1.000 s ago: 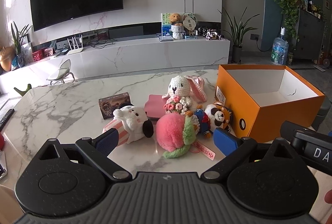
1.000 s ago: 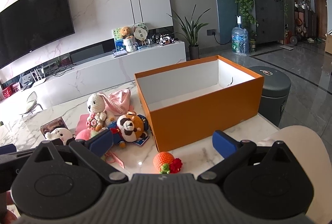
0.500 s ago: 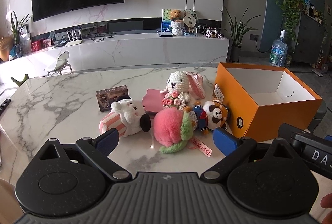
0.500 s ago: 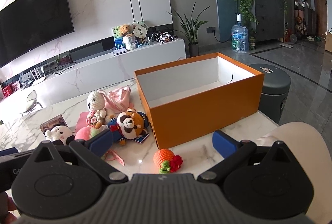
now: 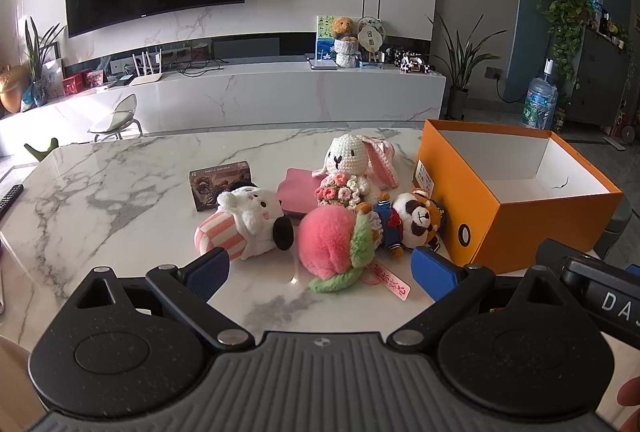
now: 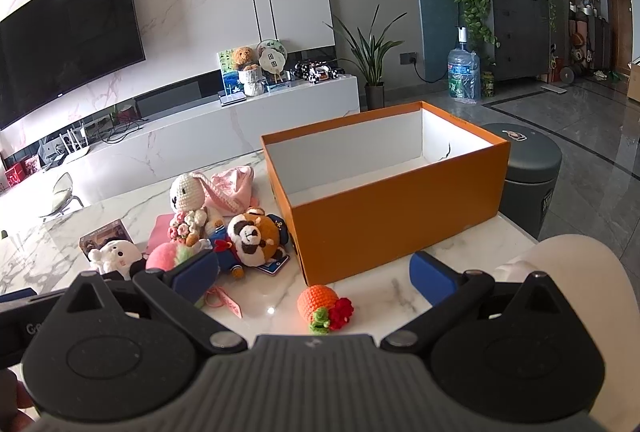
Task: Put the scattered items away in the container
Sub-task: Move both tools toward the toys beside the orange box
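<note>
1. Marble bench [image 5: 100, 200] carries everything.
2. Orange box [image 6: 400, 216] stands open at the bench's right end.
3. Plush toys cluster just left of it: crocheted rabbit [image 5: 352, 168], pink peach [image 5: 332, 244], panda [image 6: 252, 236].
4. Crocheted carrot [image 6: 320, 304] lies before the box.
5. Left hand-held gripper [image 5: 320, 270] and right hand-held gripper [image 6: 314, 272] both gape wide, holding nothing.
</note>
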Motion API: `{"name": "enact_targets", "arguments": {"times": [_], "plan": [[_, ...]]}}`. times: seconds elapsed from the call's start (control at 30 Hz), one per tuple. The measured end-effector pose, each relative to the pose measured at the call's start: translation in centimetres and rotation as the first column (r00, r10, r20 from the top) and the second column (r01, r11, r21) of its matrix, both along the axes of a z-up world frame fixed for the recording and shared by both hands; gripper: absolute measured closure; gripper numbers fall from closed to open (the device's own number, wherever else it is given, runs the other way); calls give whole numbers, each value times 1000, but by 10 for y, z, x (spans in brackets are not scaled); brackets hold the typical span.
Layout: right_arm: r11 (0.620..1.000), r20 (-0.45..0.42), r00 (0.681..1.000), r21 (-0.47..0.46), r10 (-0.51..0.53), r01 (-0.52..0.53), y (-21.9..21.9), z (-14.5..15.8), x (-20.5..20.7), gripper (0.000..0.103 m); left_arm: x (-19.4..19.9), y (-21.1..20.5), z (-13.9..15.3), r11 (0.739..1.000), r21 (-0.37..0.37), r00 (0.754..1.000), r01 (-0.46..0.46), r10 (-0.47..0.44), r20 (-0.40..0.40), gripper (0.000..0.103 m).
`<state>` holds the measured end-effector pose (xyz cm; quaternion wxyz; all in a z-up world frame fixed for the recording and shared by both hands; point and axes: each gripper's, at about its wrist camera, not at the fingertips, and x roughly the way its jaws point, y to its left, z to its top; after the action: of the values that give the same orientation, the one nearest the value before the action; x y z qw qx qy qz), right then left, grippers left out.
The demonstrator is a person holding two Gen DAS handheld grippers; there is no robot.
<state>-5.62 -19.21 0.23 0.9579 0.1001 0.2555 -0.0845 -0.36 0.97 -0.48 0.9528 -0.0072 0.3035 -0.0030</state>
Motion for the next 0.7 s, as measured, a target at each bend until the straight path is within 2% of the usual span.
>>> {"name": "enact_targets", "arguments": {"times": [0.7], "plan": [[1000,0,1000,17,-8,8,-1,-1,-2,0,-1,3,-1,1000,-7,1000,-2,2,-11,0]]}}
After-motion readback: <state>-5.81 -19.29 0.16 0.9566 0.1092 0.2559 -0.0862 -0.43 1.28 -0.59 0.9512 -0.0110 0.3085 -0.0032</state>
